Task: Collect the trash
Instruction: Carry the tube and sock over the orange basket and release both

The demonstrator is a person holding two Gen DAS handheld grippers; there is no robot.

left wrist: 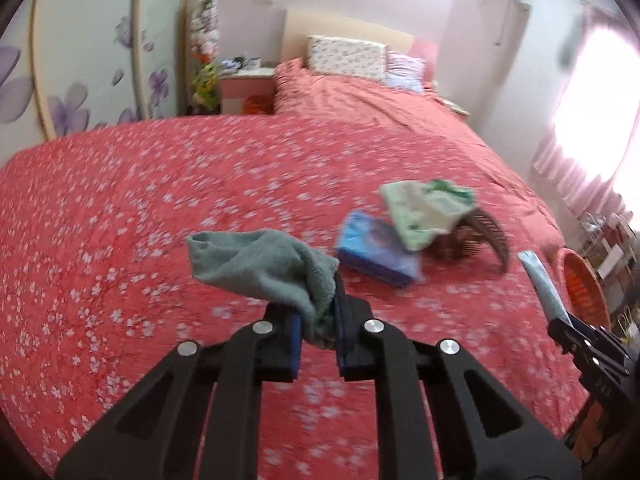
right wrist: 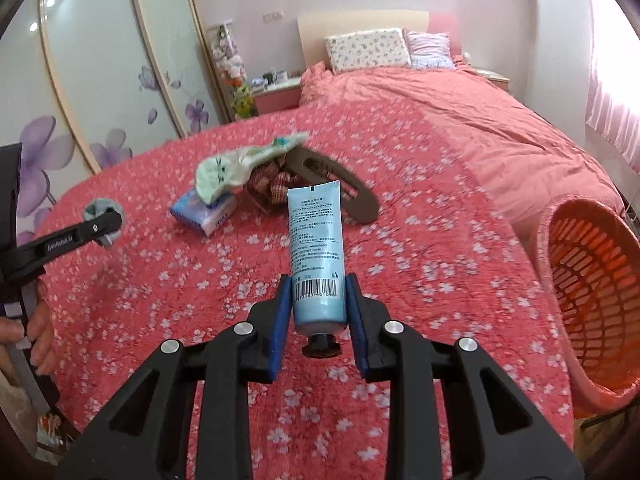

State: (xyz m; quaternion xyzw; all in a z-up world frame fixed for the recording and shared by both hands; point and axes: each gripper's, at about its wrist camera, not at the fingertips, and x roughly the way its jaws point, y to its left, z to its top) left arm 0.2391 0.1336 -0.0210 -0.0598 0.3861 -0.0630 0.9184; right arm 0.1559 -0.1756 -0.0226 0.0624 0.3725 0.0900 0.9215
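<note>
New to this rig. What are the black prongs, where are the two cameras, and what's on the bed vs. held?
There is no robot: a person carries a hand-held gripper in each hand, and a fisheye camera on each looks forward along its two black fingers.

The left wrist view shows the left hand-held gripper shut on a grey-green cloth. The right wrist view shows the right hand-held gripper shut on a light blue tube, cap toward the camera.

On the red flowered bedspread lie a blue tissue pack, a pale green sock-like item and a brown hair clip, clustered together. An orange mesh basket sits at the bed's right edge.
</note>
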